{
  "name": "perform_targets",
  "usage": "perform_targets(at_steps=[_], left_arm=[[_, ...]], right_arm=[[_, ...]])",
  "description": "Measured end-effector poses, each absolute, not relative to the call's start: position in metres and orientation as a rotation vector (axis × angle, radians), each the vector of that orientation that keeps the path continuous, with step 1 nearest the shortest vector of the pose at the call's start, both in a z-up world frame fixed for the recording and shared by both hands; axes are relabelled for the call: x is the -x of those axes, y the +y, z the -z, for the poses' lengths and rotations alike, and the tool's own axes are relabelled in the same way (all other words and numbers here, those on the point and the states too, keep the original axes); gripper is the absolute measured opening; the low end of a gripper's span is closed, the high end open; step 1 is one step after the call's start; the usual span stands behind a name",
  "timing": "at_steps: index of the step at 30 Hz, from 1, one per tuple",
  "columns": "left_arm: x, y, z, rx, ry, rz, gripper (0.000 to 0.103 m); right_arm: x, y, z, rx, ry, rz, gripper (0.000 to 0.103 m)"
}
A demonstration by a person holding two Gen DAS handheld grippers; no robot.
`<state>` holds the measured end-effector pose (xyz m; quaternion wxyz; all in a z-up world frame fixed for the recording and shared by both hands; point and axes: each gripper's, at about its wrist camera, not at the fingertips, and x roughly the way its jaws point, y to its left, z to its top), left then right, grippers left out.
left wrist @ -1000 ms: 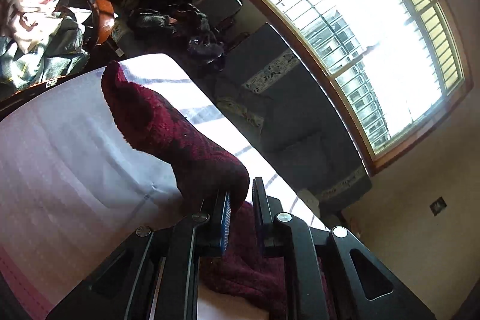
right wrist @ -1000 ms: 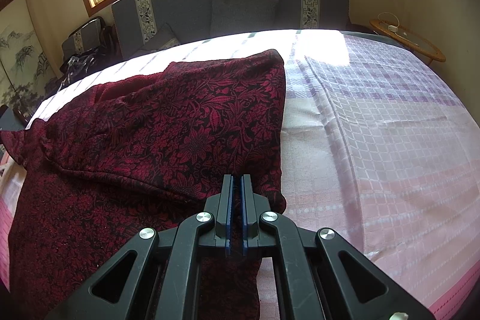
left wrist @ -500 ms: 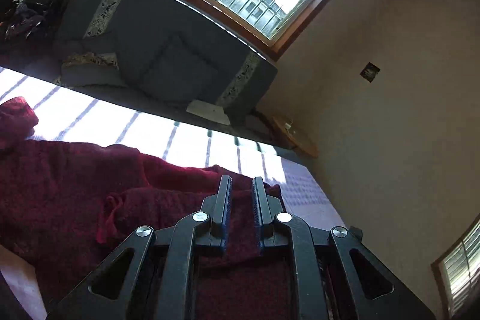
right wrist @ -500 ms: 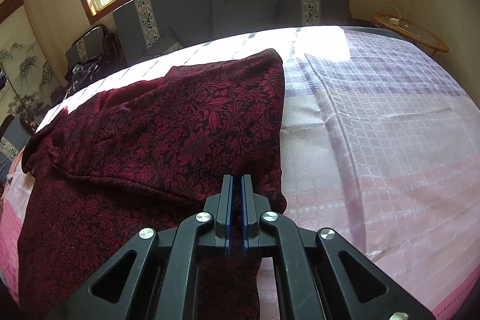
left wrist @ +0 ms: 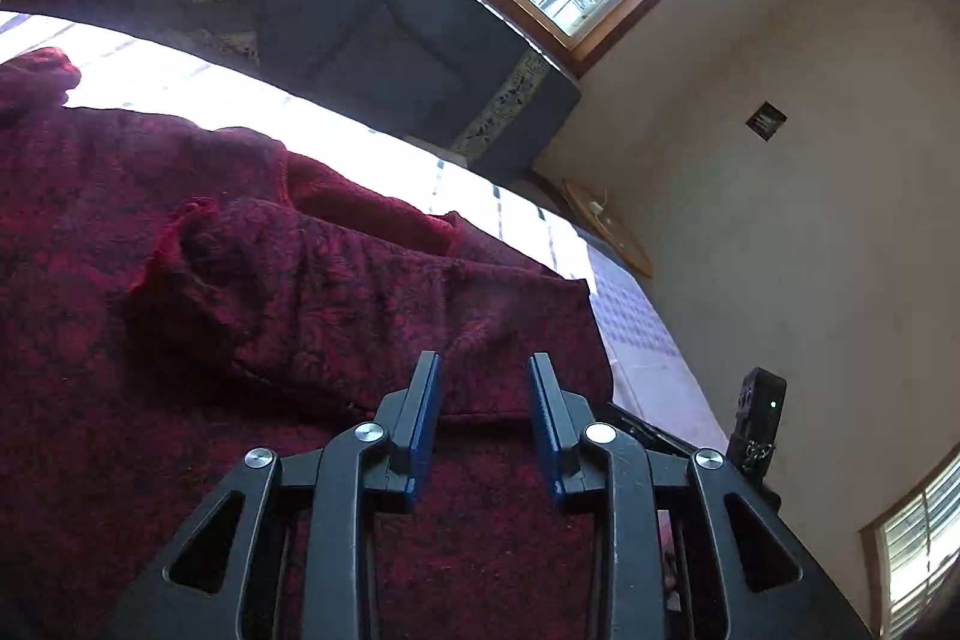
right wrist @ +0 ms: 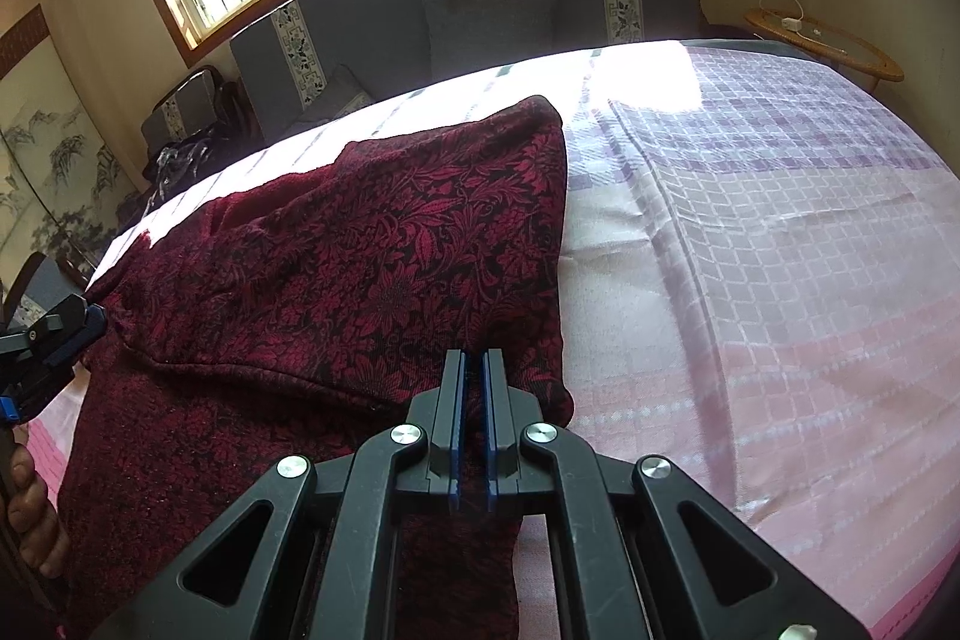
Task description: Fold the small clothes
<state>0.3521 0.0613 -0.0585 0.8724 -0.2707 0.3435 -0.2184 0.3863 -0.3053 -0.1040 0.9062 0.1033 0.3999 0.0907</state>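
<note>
A dark red floral garment (right wrist: 360, 280) lies spread and partly folded on a checked pink and lilac bedcover (right wrist: 780, 250).

In the right wrist view the garment fills the left and centre of the frame, its upper layer doubled over with a fold edge running across the lower left; its right edge drops from the upper centre toward the gripper. The right gripper (right wrist: 474, 370) at bottom centre is clenched, its blue pads all but together at the garment's lower right corner; whether cloth is pinched between them cannot be told. In the left wrist view the left gripper (left wrist: 483, 376) at lower centre hovers over the garment (left wrist: 240, 310), its jaws opening with nothing between the pads. At the left edge of the right view, that same left gripper (right wrist: 51, 334) and the fingers (right wrist: 30, 508) holding it show beside the cloth.
</note>
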Motion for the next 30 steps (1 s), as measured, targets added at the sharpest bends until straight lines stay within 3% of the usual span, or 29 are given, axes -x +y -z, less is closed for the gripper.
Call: perform_targets(at_steps=[1,4,8,15,26,30], left_arm=[[-0.344,0.083,0.058,0.578,0.705,0.385,0.068],[-0.333,0.156,0.061,0.650,0.667,0.245,0.075],[-0.345,0.237,0.060,0.592,0.753,0.053,0.075],[-0.407,0.285,0.064,-0.044,0.957,-0.295,0.079],[-0.486,0.253,0.112,-0.513,1.061,-0.253,0.079],[-0.496,0.256,0.114,-0.493,1.034,-0.223,0.079]], right_arm=[[-0.386,-0.305,0.104,-0.214,0.826,-0.187,0.003],[-0.386,-0.306,0.104,-0.208,0.825,-0.190,0.006],[-0.386,-0.305,0.104,-0.198,0.824,-0.190,0.007],[-0.384,-0.296,0.102,-0.143,0.824,-0.159,0.007],[-0.384,-0.297,0.102,-0.156,0.823,-0.165,0.007],[-0.385,-0.299,0.102,-0.170,0.821,-0.172,0.007]])
